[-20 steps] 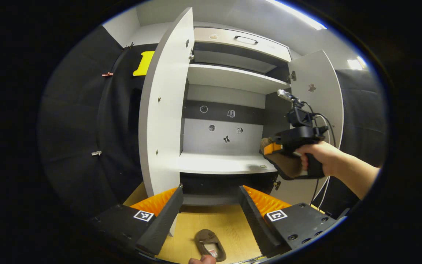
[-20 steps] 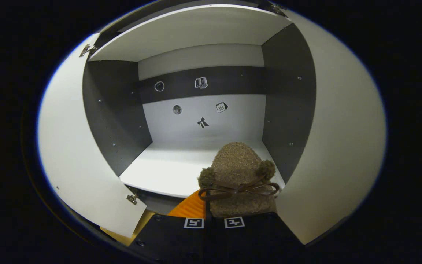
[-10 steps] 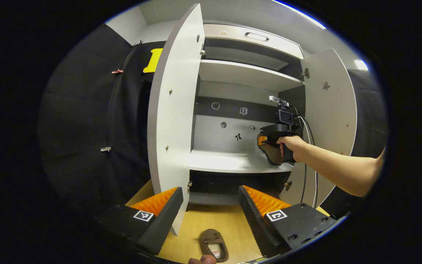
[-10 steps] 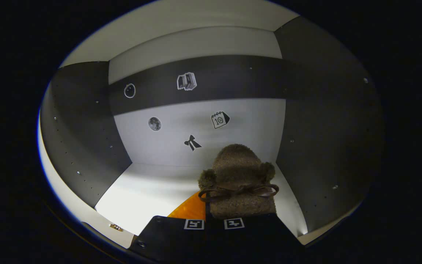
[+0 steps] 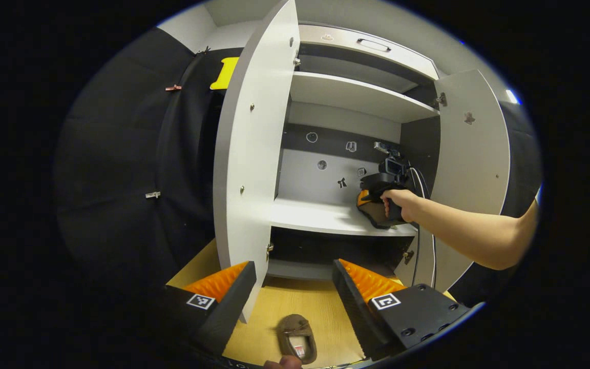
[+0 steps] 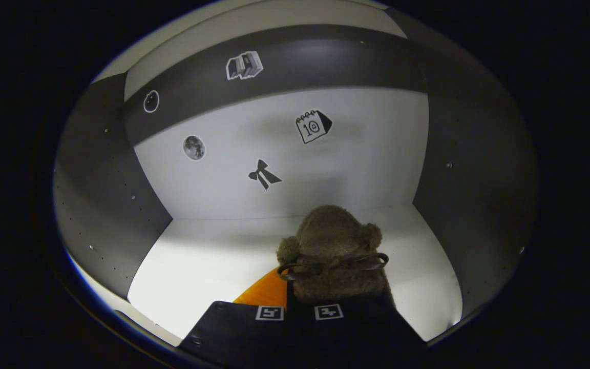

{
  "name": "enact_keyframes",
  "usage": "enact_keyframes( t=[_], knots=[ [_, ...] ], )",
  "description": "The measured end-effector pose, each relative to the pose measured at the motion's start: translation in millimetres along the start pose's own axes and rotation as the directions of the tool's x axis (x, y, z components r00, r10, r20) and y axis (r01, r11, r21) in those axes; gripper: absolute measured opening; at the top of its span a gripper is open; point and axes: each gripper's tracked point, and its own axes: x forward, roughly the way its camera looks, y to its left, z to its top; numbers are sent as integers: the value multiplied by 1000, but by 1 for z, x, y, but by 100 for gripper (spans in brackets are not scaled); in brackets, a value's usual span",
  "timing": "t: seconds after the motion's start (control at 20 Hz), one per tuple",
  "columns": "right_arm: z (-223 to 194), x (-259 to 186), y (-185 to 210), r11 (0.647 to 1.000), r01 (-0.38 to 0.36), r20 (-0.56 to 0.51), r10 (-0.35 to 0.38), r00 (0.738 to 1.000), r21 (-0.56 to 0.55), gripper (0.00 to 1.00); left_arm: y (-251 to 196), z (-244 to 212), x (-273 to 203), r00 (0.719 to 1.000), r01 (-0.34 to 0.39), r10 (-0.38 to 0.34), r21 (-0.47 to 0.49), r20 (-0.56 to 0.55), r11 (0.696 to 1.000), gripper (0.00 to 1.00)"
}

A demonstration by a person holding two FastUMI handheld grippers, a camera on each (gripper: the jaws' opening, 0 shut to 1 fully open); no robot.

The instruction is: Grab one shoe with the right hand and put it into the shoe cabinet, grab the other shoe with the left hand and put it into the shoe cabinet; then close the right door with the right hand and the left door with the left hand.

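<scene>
A brown fuzzy slipper [image 6: 333, 256] with a bow and pompoms sits in my right gripper [image 6: 302, 300], which is shut on its heel end. The gripper holds it inside the shoe cabinet, low over the white middle shelf [image 6: 213, 256] on the right side. In the left gripper view the same slipper [image 5: 374, 215] and right gripper [image 5: 373, 197] sit deep in the cabinet, held by a hand. The other slipper [image 5: 297, 341] lies on the wooden floor below my left gripper [image 5: 292, 287], which is open and holds nothing. Both doors stand open: left door [image 5: 254, 154], right door [image 5: 474, 154].
An upper shelf [image 5: 356, 97] and a drawer with a handle [image 5: 372, 46] sit above the middle shelf. Dark side walls [image 6: 479, 179] close in on the slipper's right. Small stickers dot the back panel [image 6: 274, 154]. The wooden floor [image 5: 320, 307] lies in front of the cabinet.
The right gripper has carried its slipper from the cabinet's front edge deep inside, lowering toward the middle shelf. The left gripper has held open above the floor slipper, drifting slightly.
</scene>
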Motion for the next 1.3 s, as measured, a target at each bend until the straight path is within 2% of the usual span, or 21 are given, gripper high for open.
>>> enact_keyframes(
  t=[0.05, 0.2, 0.25, 0.3, 0.35, 0.45, 0.5, 0.6, 0.75, 0.85, 1.05, 1.3],
  knots=[
    [-1, 3, -1, 1000, 4, -3, -4, 1000, 4, 13, 0, -1, 0, 1000, 2, -2, 1, -5, 1000, 95],
    [0, -6, -1, 1000, 4, -8, -4, 1000, 10, 22, -1, 0, -3, 1000, 15, -15, -7, -6, 1000, 95],
    [1, -11, 1, 1000, -4, -4, 4, 1000, 16, 29, -1, 1, -4, 1000, 16, -16, -7, -2, 1000, 95],
    [3, -18, 3, 1000, -11, 1, 11, 1000, 18, 45, -2, 2, -5, 1000, 19, -19, -7, -1, 1000, 95],
    [4, -24, 6, 1000, -23, 7, 23, 1000, 19, 49, -4, 2, -6, 1000, 27, -27, -9, -2, 1000, 94],
    [3, -36, 10, 999, -36, 15, 36, 999, 4, 69, -9, 1, -8, 999, 50, -50, -12, -9, 999, 94],
    [-1, -44, 11, 999, -37, 9, 37, 999, -9, 83, -11, 1, -9, 998, 59, -59, -10, -8, 998, 95],
    [-1, -61, 11, 999, -29, 35, 30, 999, -42, 98, -13, 1, -13, 998, 69, -69, -3, -5, 998, 94],
    [12, -101, 13, 996, -32, 137, 43, 990, -85, 99, -15, 0, -20, 996, 93, -93, 2, -8, 996, 94],
    [25, -138, 17, 995, -38, 235, 58, 970, -91, 99, -16, -4, -25, 995, 102, -102, 10, -17, 995, 94],
    [32, -226, 22, 992, -23, 392, 69, 917, -121, 98, -12, -12, -35, 994, 107, -106, 42, -18, 993, 95],
    [22, -340, 21, 990, 2, 552, 78, 830, -142, 100, -6, -64, -42, 988, 133, -128, 63, -83, 989, 95]
  ],
)
